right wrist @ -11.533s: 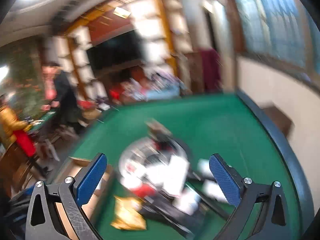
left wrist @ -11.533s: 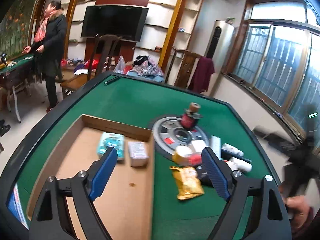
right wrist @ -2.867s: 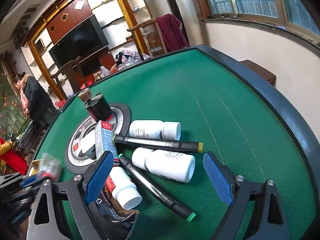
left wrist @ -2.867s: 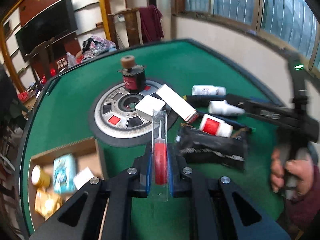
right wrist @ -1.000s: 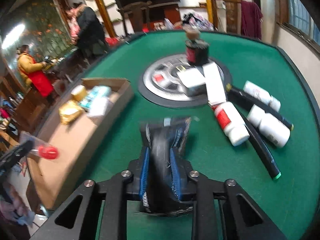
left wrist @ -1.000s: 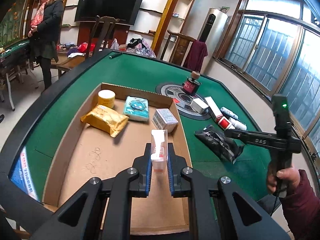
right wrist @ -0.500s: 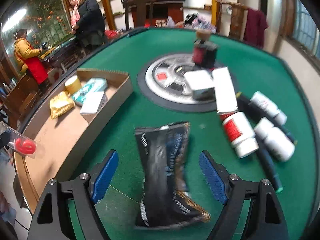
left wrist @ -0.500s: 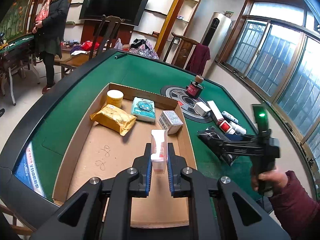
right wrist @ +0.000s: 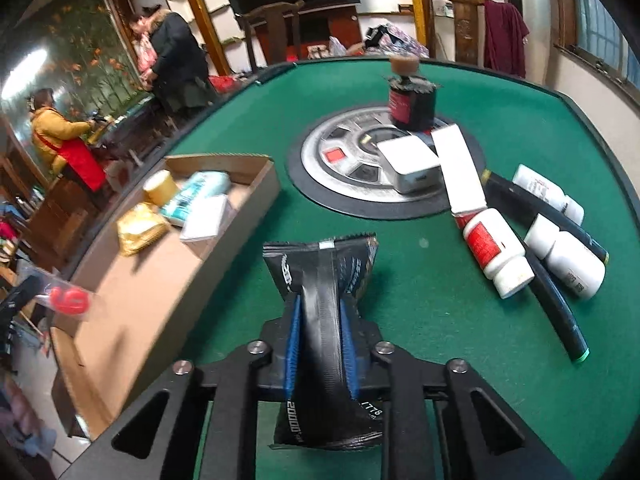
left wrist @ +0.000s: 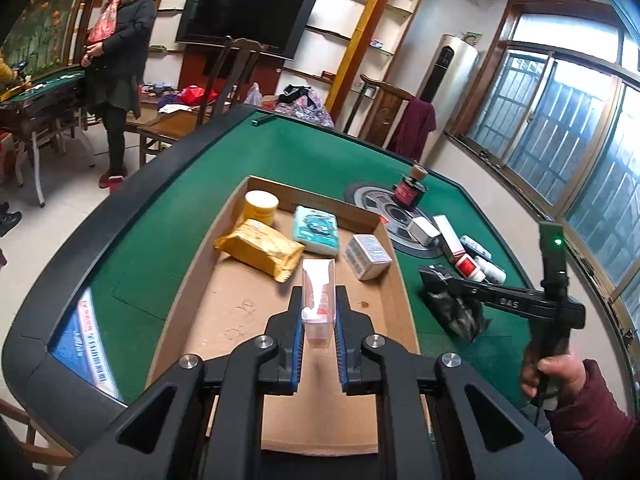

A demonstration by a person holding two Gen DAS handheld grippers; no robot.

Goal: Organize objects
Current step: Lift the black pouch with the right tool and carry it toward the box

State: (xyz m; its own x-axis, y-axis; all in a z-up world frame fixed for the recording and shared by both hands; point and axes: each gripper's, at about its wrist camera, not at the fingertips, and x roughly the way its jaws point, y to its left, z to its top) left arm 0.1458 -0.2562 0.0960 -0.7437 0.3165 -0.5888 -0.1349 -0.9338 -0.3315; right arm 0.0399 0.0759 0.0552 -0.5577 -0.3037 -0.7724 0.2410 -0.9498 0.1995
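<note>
Both grippers (left wrist: 318, 312) (right wrist: 320, 336) clamped on packets (left wrist: 318, 292) (right wrist: 322, 280)

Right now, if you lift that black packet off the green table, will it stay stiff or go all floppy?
Probably floppy: the black packet already pinches in where the right gripper squeezes it, and its ends flare out. It looks like thin crinkly film, so likely light. Its shiny surface might slip a little.
</note>
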